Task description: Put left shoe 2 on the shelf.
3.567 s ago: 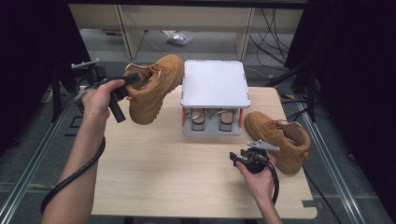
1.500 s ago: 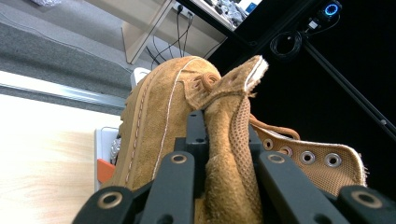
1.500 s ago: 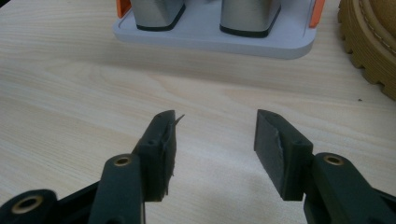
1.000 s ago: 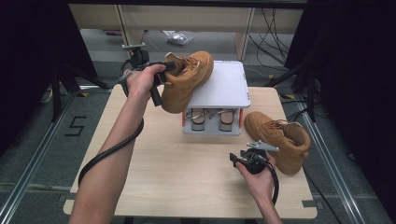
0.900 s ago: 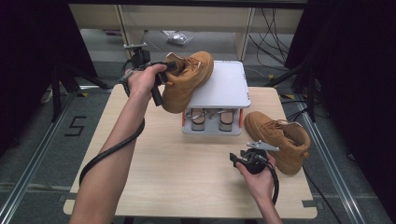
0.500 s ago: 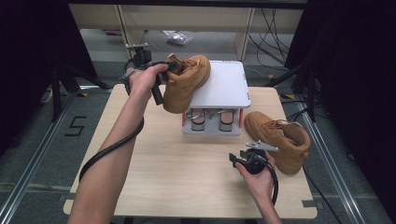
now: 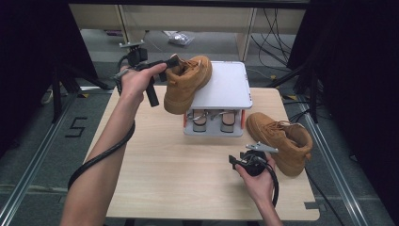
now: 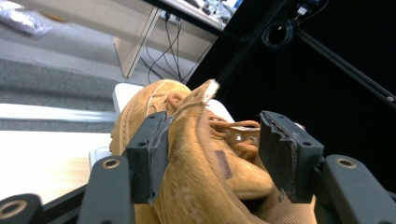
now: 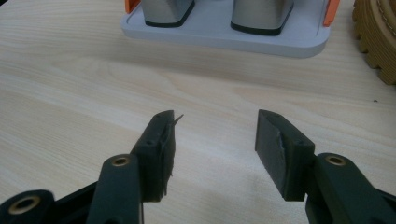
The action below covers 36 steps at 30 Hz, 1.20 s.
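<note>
A tan lace-up boot [image 7: 186,82] leans tilted against the left edge of the white top [image 7: 226,87] of a small rack. My left gripper [image 7: 167,63] is at the boot's ankle collar. Its jaws have just been opening. In the left gripper view the boot [image 8: 201,177] still sits between the jaws of the left gripper [image 8: 215,144]; the left pad [image 8: 154,154] brushes the leather and the right pad stands clear. A second tan boot [image 7: 282,141] lies on the table at the right. My right gripper [image 7: 237,160] rests beside it, open and empty [image 9: 215,140].
The rack's grey base [image 9: 280,39] holds two metal posts and has orange tabs at its corners. The light wooden table [image 7: 164,165] ends just behind the rack. Beyond it are floor, cables and a dark frame. The left gripper's cable hangs along the forearm.
The left gripper's jaws have spread apart around the boot's collar and the hand has drawn back slightly. The boot stays leaning on the rack top. The right hand has not moved.
</note>
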{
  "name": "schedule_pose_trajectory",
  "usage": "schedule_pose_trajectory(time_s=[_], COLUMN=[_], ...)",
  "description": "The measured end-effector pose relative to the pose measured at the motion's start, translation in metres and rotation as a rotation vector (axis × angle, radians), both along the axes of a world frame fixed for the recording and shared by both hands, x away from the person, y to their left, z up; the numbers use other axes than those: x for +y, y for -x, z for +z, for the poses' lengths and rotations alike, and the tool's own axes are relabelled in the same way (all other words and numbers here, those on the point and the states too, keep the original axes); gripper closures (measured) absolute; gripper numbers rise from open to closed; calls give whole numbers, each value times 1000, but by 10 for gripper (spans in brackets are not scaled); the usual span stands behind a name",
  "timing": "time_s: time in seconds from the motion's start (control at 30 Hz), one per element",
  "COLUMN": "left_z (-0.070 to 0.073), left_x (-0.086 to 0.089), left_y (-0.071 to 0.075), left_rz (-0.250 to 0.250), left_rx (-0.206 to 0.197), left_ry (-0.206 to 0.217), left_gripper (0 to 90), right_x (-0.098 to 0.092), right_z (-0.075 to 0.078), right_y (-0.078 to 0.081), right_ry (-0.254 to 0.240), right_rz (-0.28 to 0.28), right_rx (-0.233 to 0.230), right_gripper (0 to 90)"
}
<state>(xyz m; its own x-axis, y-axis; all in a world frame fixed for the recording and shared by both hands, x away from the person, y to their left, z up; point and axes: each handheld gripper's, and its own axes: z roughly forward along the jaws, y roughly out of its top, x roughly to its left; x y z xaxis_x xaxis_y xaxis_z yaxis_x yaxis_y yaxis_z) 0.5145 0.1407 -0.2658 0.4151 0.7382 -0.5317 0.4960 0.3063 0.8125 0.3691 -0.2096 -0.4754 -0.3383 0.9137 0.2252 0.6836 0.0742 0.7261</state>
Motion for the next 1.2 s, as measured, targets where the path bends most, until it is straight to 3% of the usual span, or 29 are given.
schedule_pose_trajectory(time_s=[0.1, 0.13, 0.2, 0.23, 0.27, 0.33, 0.37, 0.4, 0.43, 0.47, 0.5, 0.53, 0.63, 0.67, 0.7, 0.9, 1.03, 1.07, 1.2], left_z=[1, 0, -5, -5, -9, -21, -26, -39, -39, -54, -61, -67, -83, -87, -90, -98, -98, -98, -97], left_x=[13, 18, 30, 30, 37, 46, 49, 52, 52, 53, 52, 51, 45, 42, 40, 32, 30, 30, 29], left_y=[14, 19, 29, 29, 35, 44, 46, 48, 48, 49, 48, 47, 43, 44, 43, 39, 38, 38, 38], left_rz=[-3, -7, -8, -8, -8, -9, -15, -31, -31, -42, -47, -51, -68, -68, -77, -76, -85, -84, -81], left_rx=[-32, -37, -61, -61, -67, -64, -60, -37, -37, -10, 1, 11, -4, 24, 11, 28, 23, 25, 30], left_ry=[17, 24, 15, 15, 5, -38, -60, -102, -102, -123, -133, -136, -182, -166, -192, -182, -189, -189, -194], left_gripper=[445, 466, 539, 570, 570, 677, 724, 788, 806, 839, 855, 867, 887, 890, 891, 893, 894, 894, 895], right_x=[0, 0, 1, 0, 0, 5, 6, 9, 12, 15, 20, 21, 36, 39, 43, 72, 94, 98, 114], right_z=[1, 2, 4, 7, 7, 13, 17, 24, 25, 30, 34, 40, 55, 61, 66, 85, 97, 98, 104], right_y=[0, -1, -1, 0, 0, 0, -1, -2, -4, -6, -6, -9, -18, -23, -27, -51, -61, -65, -75], right_ry=[-5, 9, -16, 0, 0, -43, -28, -31, -39, -24, -47, -13, -22, -16, -16, -46, -67, -60, -59], right_rz=[9, 8, 7, 12, 12, 5, 12, 24, 35, 51, 40, 66, 81, 110, 118, 179, 191, 209, 236], right_rx=[-18, -22, -30, -25, -25, -31, -39, -42, -65, -77, -60, -76, -117, -133, -148, -192, -181, -199, -202], right_gripper=[491, 494, 527, 554, 554, 647, 690, 756, 782, 816, 832, 856, 895, 899, 900, 900, 900, 900, 900])
